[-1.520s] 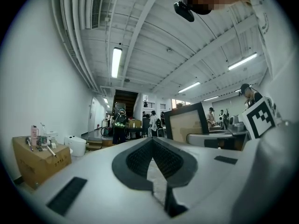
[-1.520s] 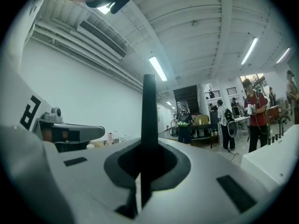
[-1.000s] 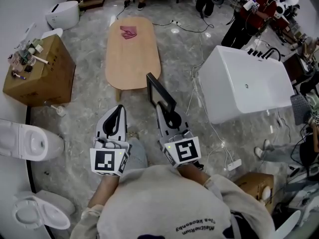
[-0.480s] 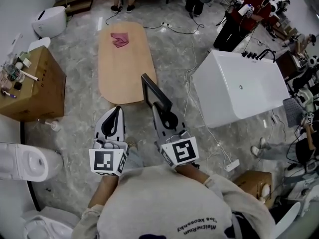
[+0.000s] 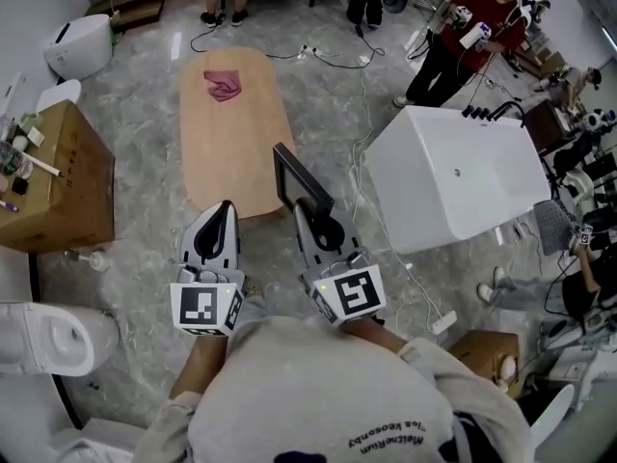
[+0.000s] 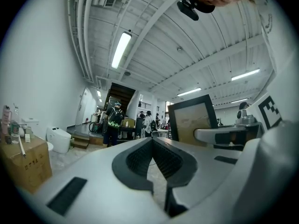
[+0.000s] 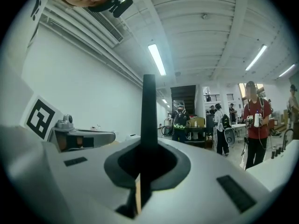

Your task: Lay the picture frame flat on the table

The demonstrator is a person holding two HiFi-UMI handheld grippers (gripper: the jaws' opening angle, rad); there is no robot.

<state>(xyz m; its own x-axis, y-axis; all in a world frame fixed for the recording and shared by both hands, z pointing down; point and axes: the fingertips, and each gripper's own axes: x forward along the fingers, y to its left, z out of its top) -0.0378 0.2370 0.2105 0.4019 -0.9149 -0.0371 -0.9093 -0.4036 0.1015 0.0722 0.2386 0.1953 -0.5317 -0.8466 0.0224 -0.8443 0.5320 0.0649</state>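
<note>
Seen from the head, the right gripper (image 5: 310, 212) holds the picture frame (image 5: 302, 183) upright, just short of the table (image 5: 231, 123), with the left gripper (image 5: 223, 210) beside it. The left gripper view shows jaws together and empty; the right gripper view shows jaws clamped on the frame's edge. Likely next: reach over the table and tip it flat.

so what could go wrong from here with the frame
The right gripper pinches the picture frame by one edge, upright in the air near the end of the table; it could twist or slip onto the hard floor.
The left gripper is shut and empty, so nothing steadies the frame when it tips flat.
</note>
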